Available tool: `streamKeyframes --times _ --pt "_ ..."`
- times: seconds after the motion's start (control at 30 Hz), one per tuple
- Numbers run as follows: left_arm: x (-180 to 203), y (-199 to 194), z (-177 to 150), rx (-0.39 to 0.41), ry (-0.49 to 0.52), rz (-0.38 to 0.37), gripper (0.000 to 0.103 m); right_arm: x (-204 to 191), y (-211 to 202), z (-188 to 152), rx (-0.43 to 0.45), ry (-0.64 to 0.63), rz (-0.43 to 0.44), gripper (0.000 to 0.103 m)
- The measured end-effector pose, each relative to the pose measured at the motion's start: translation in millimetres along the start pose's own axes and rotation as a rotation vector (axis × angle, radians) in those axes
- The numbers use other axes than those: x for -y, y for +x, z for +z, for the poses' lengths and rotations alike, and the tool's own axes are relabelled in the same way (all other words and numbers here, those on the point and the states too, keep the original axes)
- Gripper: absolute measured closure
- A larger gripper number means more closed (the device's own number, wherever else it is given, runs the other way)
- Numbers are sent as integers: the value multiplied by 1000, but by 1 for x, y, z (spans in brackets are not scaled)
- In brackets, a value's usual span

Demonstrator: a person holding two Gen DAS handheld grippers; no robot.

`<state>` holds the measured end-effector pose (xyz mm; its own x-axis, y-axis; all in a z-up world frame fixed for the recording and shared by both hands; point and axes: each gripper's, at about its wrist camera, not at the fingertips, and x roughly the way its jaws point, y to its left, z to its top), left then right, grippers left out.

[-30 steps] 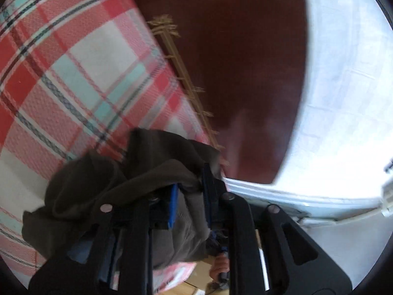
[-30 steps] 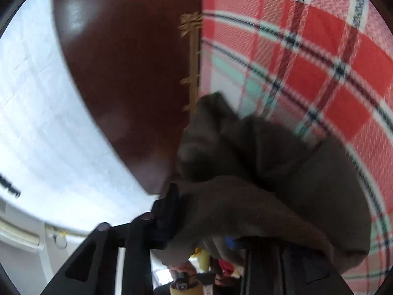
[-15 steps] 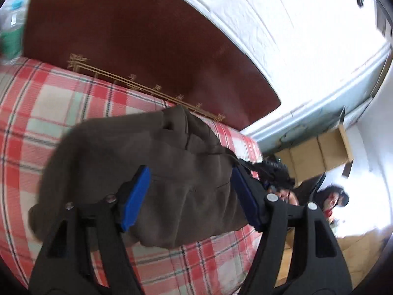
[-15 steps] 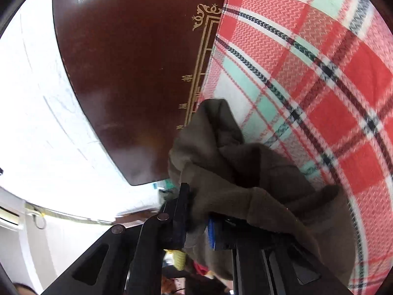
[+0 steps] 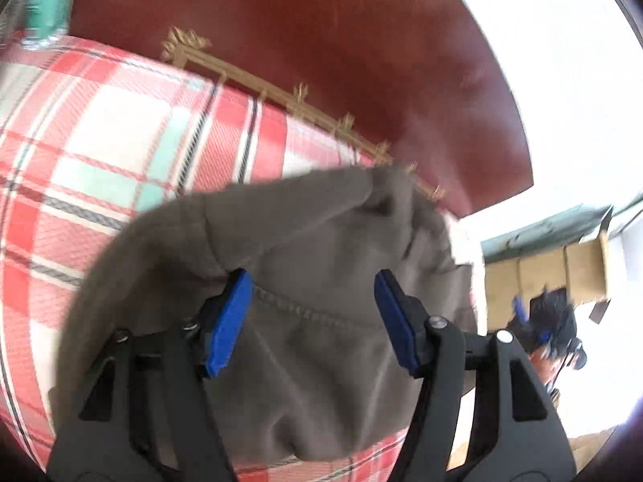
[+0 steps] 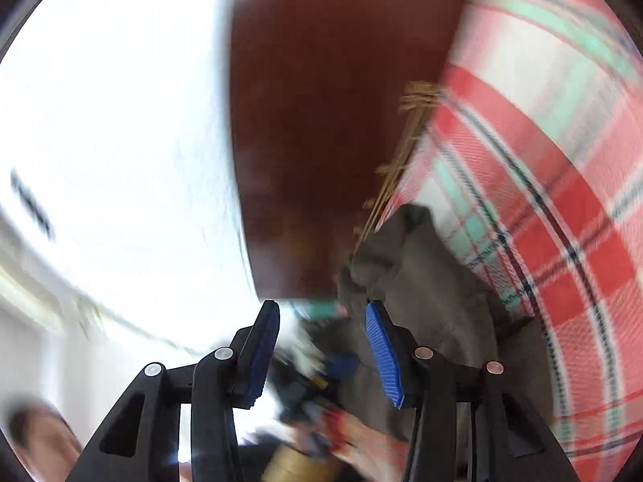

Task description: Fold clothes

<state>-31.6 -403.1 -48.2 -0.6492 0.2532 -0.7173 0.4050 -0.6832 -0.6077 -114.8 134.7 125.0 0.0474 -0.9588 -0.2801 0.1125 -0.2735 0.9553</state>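
Garment (image 5: 305,265) bunched at bed (image 5: 100,128) edge by headboard (image 5: 321,40). Left tool (image 5: 311,313) apart, gripping nothing; right tool (image 6: 321,345) just reopened, seemingly empty — released for regrasping, probably.

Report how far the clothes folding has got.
Done: the brown garment lies bunched on the plaid bedcover, released. In hand: nothing; the left tool and right tool, just opening, stand open and empty. Left: smoothing it flat, since it looks lumpy.

Right tool (image 6: 321,345) just opened, empty, beside brown garment (image 6: 434,289) on plaid sheet (image 6: 562,201).
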Motion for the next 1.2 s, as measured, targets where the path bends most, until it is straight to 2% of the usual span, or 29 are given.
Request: streamKeyframes --times 0.03,0.13,0.2,0.27,0.3,0.33,0.47,0.5,0.57,0.7,0.77,0.83,0.87,0.97,1.07,1.13,1.2 --pt "-2 -6 0 15 1 10 35 -13 10 -4 -46 -74 -35 56" --pt "-17 8 3 -20 -36 93 36 -37 58 -16 -175 -286 -138 56" --pt "-22 22 2 -43 -44 131 36 -30 95 -19 -228 -383 -269 56" --pt "-20 32 1 -51 -42 158 36 -9 121 -16 -255 -403 -383 57" --pt "-16 30 0 -47 -36 174 36 2 128 -14 -265 -390 -415 62" --pt "-11 22 -1 -30 -24 174 36 13 133 -12 -268 -371 -442 62" --pt "9 -24 -13 91 52 174 34 3 114 -17 -242 -405 -431 60" --pt "13 -36 -17 123 73 184 33 -5 110 -22 -233 -458 -435 60" --pt "13 -43 -19 135 110 245 29 -27 98 -37 -217 -595 -455 59" --pt "-13 -24 -11 60 75 322 29 -33 107 -58 -269 -740 -587 57" --pt "-28 -7 -5 34 40 334 29 -16 120 -58 -301 -755 -696 57" --pt "-40 8 -1 -2 12 397 29 4 128 -52 -296 -726 -739 57" --pt "-45 14 -1 -26 -1 441 29 11 128 -50 -294 -705 -753 58" --pt "-53 5 -5 -5 -52 412 29 4 121 -52 -270 -684 -754 57" --pt "-37 -27 -18 100 -2 383 29 -27 116 -67 -230 -789 -680 55" --pt "-25 -40 -25 129 49 388 29 -36 122 -72 -224 -813 -637 53" --pt "-13 -50 -32 150 100 409 29 -35 137 -74 -243 -814 -639 53"
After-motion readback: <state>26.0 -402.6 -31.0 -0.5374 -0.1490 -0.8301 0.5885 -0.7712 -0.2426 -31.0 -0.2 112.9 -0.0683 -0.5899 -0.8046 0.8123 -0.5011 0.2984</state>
